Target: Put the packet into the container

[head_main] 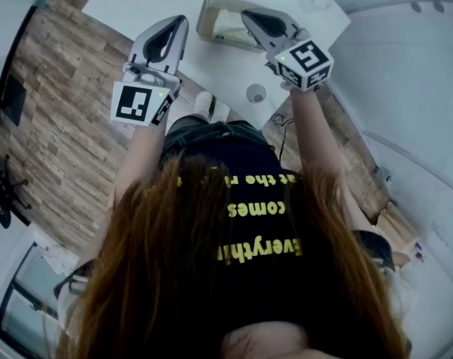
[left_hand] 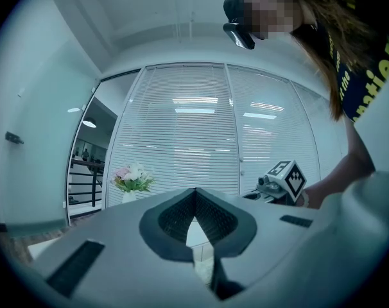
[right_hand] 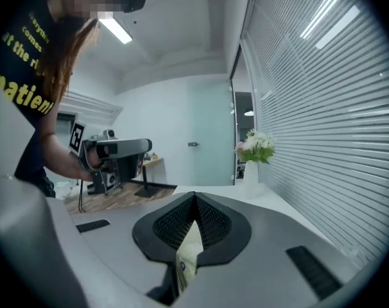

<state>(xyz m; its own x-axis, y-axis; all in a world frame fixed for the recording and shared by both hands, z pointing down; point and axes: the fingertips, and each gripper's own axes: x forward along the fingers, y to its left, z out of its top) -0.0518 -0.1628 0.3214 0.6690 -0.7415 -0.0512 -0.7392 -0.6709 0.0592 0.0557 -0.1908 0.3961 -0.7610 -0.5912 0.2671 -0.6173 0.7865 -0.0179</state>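
A small, pale yellowish packet (right_hand: 190, 252) is grasped edge-on by the right claw (right_hand: 194, 199), whose jaws are clenched on it. The packet is thus held in the air, outside the container. In the head view the right claw is seen overlapping a pale beige, translucent rectangular plastic container (head_main: 209, 17), which is set on the white desk (head_main: 137, 2). What lies in the container cannot be made out, as part of it is covered by the claw. The left claw (left_hand: 194, 192) is held to the left of the container, with its jaws pressed together and nothing gripped between them. A white vase (right_hand: 251, 171) of pink and white flowers is stood on the desk, beside the white slatted blinds (right_hand: 323, 108).
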